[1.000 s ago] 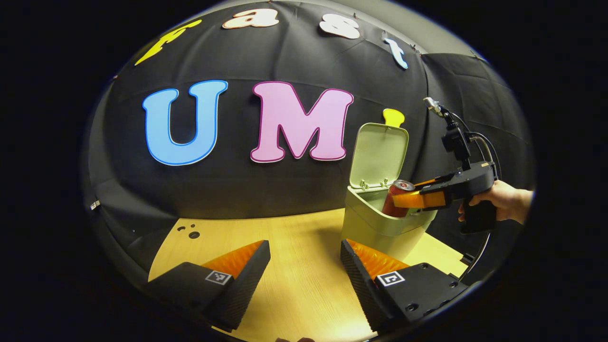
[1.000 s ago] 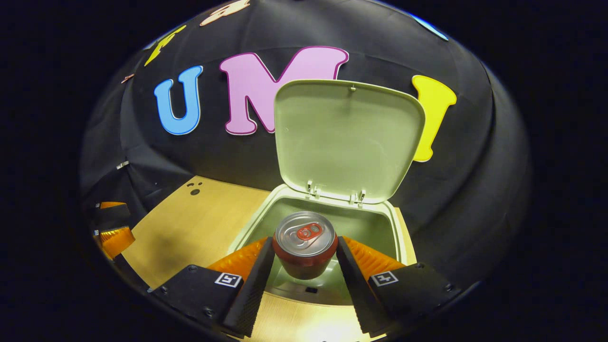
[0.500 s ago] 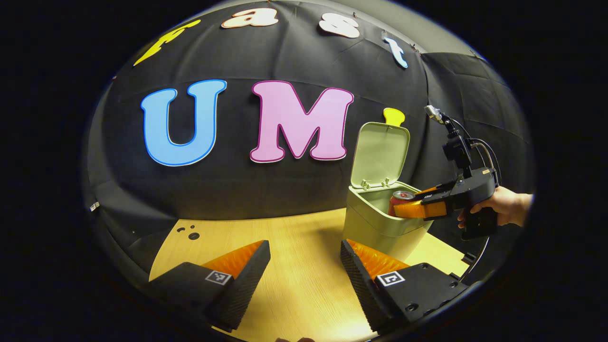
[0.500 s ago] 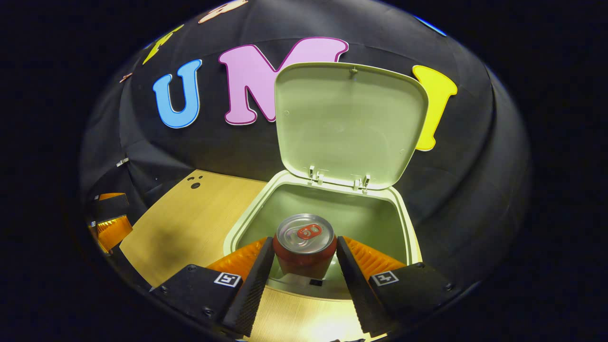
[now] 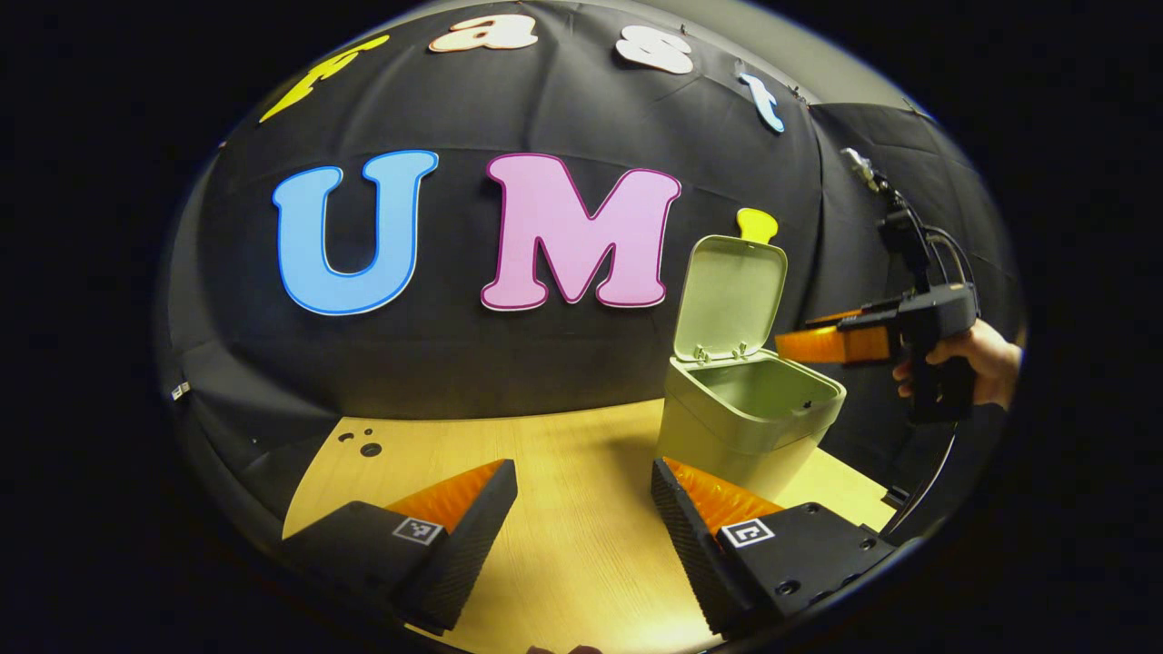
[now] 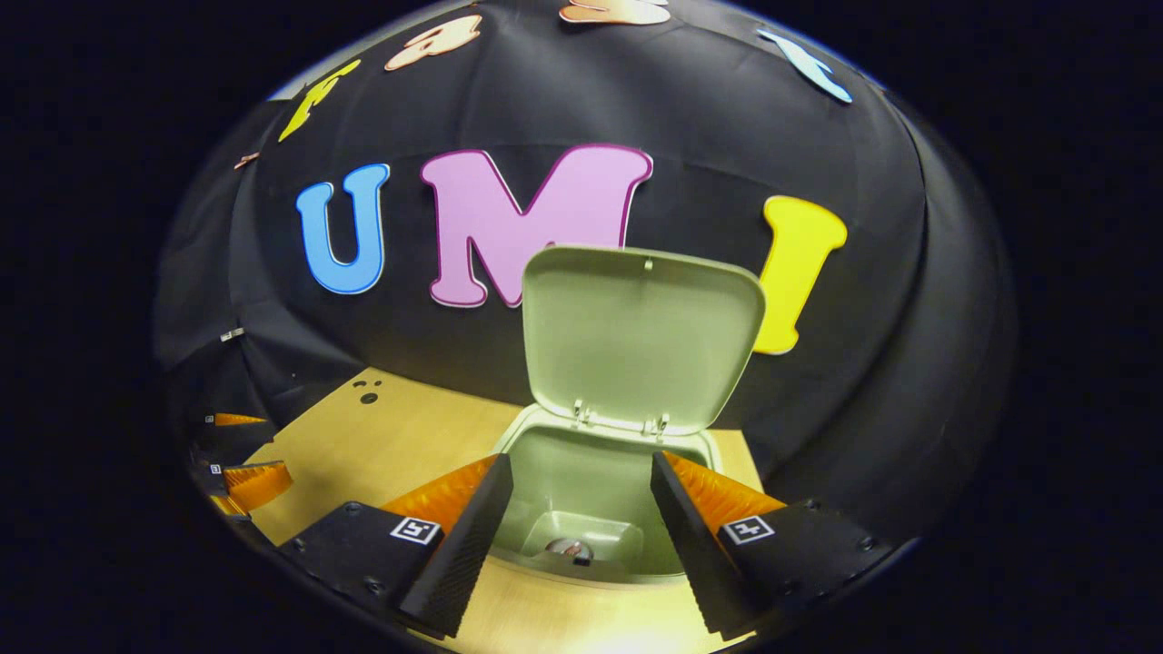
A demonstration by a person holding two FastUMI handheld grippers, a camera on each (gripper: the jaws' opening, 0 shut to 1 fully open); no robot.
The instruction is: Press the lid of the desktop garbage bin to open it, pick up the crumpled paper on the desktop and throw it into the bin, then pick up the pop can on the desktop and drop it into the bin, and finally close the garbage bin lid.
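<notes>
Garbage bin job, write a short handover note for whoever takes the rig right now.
Left tongs: open, empty, low over the wooden desktop, to the left of the bin.
Right tongs: open, empty, held above the bin's front edge.
Garbage bin: on the desktop, lid standing open at the back.
Pop can: its top shows deep inside the bin.
Crumpled paper: none on the desktop in these views; I can't confirm it inside the bin.
Done: lid opened, can dropped in.
Left: close the lid.
</notes>
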